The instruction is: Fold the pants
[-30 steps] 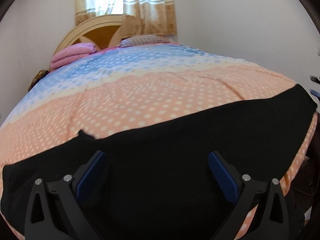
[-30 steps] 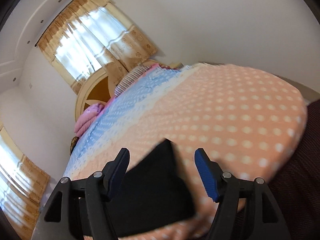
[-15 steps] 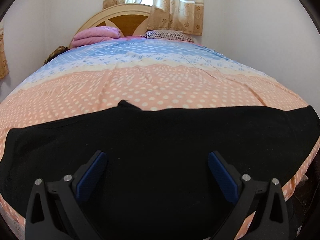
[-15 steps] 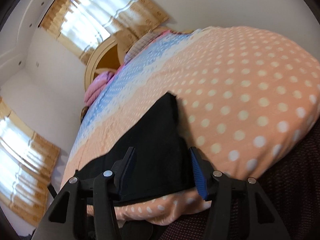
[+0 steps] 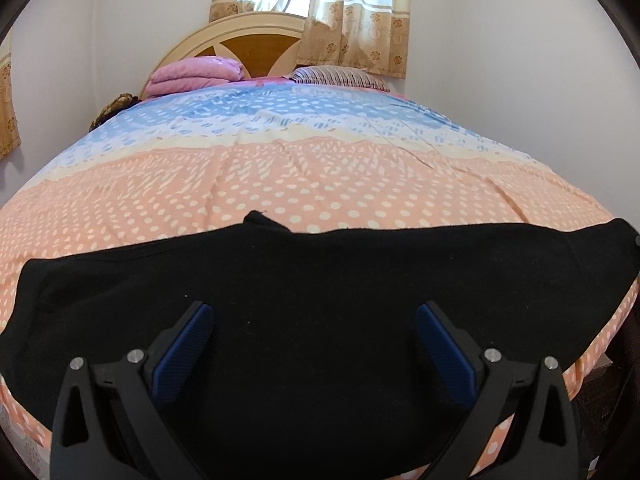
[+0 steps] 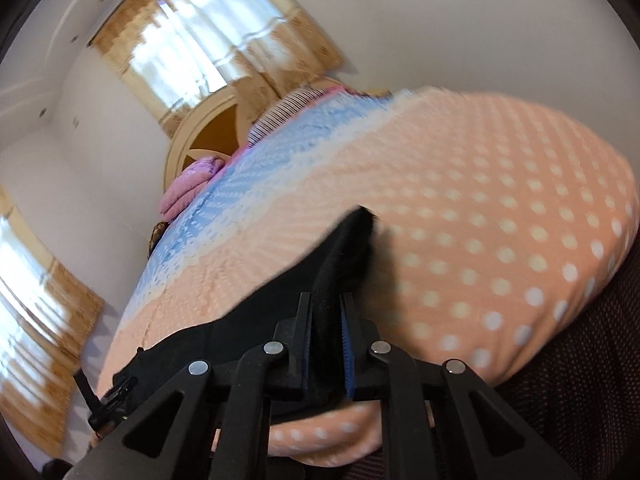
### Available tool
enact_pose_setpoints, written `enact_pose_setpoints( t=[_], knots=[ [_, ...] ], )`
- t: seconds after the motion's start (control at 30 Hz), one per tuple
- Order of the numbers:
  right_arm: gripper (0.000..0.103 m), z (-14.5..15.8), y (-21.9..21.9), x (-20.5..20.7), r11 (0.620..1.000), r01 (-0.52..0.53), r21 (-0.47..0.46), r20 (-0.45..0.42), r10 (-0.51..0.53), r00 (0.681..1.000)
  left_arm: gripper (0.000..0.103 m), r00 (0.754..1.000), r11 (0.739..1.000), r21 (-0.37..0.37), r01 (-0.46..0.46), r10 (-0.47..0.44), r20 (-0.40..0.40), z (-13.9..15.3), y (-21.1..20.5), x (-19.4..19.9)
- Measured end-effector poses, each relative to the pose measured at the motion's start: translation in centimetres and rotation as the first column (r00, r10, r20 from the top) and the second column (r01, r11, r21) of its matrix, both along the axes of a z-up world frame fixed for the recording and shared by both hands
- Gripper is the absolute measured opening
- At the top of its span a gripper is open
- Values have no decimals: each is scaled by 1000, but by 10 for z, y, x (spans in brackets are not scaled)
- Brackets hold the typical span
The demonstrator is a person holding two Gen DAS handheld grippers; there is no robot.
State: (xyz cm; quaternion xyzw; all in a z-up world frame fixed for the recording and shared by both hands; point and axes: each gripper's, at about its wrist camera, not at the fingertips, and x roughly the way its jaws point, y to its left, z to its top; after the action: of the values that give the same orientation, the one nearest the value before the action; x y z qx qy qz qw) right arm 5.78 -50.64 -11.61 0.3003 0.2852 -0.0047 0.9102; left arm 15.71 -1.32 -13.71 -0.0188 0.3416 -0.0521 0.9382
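The black pants lie across the near edge of the dotted bed, left gripper spread above them, right gripper closing, pinching their fabric at 6 o'clock.

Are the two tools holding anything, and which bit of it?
The right tool is closing on the black pants, pinching their raised edge at one end. The left tool is open above them, holding nothing.
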Motion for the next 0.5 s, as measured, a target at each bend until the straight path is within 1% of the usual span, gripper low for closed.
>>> enact_pose_setpoints(
  t=[0.07, 0.17, 0.27, 0.37, 0.5],
  knots=[
    [12, 16, 21, 2, 998, -9, -57, 19, 10, 1000, 103, 1000, 1000, -7, 2, -2, -6, -1, 0, 1],
    [12, 38, 60, 8, 989, -49, -140, 46, 56, 997, 103, 1000, 1000, -17, 21, -21, -22, -4, -2, 6],
    [12, 50, 96, 17, 977, -99, -187, 61, 112, 992, 103, 998, 999, -7, 53, -53, -15, -1, -8, 6],
    [12, 55, 130, 31, 960, -158, -233, 42, 172, 984, 103, 997, 997, -15, 80, -80, 2, 5, -11, 5],
    [12, 49, 173, 50, 933, -247, -262, 7, 257, 966, 103, 992, 991, -49, 125, -124, 17, 12, -14, 1]
  ],
)
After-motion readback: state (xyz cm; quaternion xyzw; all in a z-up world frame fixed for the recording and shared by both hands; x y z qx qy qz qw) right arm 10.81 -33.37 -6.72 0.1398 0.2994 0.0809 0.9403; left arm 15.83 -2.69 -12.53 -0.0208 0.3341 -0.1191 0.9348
